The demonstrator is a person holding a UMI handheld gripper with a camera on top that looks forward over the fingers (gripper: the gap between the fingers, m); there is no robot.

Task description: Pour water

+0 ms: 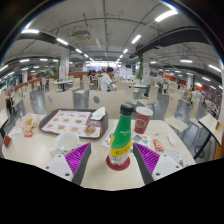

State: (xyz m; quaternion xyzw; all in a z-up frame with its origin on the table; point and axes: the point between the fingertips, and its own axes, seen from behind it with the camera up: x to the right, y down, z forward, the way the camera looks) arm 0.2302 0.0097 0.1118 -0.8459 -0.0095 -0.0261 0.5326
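Gripper (112, 163): jaws spread wide, gripping nothing. Green bottle (122, 132): upright on the table (100, 172), between the fingers, gap at each side. Red paper cup (143, 120): just beyond, right. Food tray (68, 122): beyond, left.

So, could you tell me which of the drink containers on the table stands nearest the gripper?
The green bottle, standing upright between the open gripper's fingers. The dark red cup stands farther off, beyond the bottle and beside the tray.
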